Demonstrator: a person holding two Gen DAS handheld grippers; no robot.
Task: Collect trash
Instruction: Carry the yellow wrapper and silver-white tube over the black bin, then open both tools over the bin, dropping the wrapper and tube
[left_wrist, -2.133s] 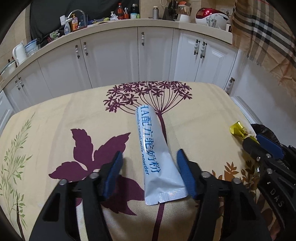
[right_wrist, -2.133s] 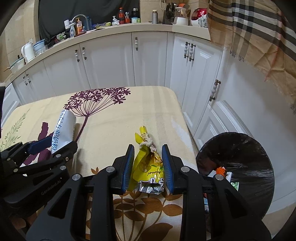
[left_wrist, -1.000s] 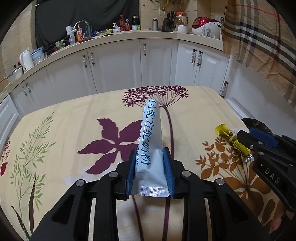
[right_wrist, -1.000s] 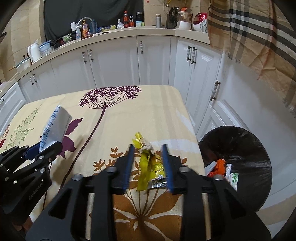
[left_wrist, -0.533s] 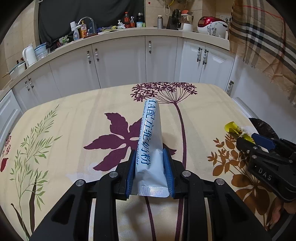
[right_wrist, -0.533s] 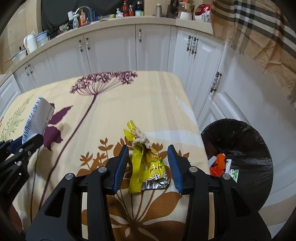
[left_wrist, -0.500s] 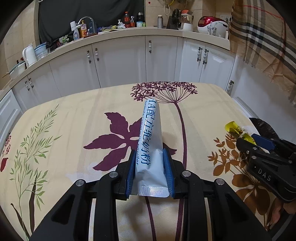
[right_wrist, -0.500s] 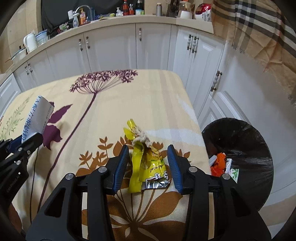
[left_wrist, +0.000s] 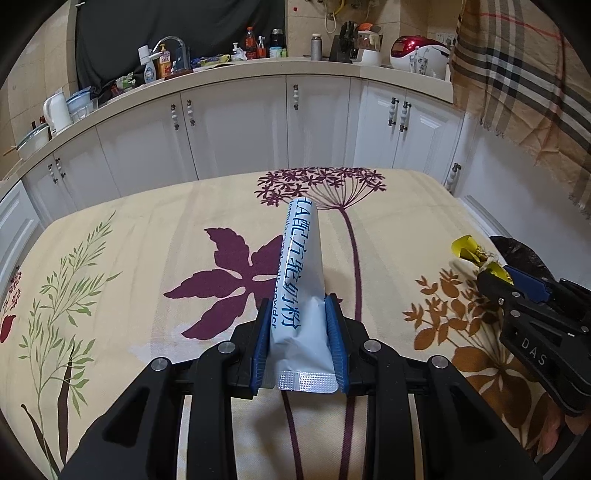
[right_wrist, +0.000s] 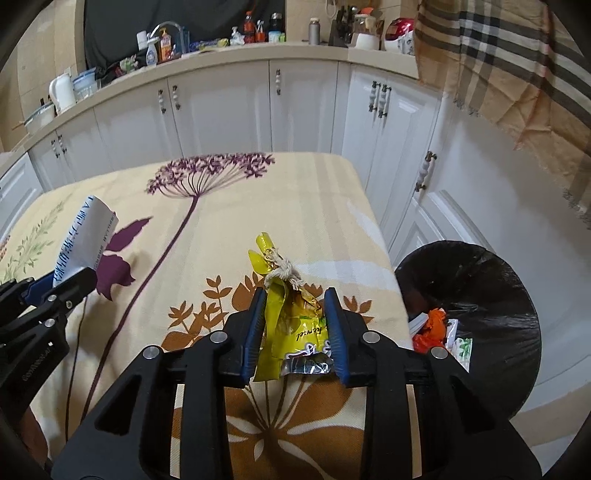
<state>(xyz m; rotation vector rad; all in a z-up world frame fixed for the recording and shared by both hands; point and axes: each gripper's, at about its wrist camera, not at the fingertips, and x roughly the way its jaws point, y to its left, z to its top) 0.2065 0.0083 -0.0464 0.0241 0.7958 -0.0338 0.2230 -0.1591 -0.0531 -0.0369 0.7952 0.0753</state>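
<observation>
My left gripper (left_wrist: 298, 306) is shut on a silver-white sachet with blue lettering (left_wrist: 300, 273) and holds it above the floral tablecloth (left_wrist: 147, 258). The sachet also shows in the right wrist view (right_wrist: 86, 236). My right gripper (right_wrist: 295, 295) is shut on a crumpled yellow wrapper tied with white string (right_wrist: 291, 314), lifted above the table near its right edge. That wrapper's tip shows in the left wrist view (left_wrist: 467, 249). A black-lined trash bin (right_wrist: 476, 291) stands on the floor right of the table, with orange and white trash inside.
White kitchen cabinets (left_wrist: 229, 125) run behind the table, with bottles, a kettle and a red rice cooker on the counter. A plaid cloth (right_wrist: 509, 66) hangs at upper right. The table's right edge (right_wrist: 384, 243) borders the bin.
Both grippers have lifted their trash off the table. The right gripper has shifted toward the bin, which now shows more fully.
</observation>
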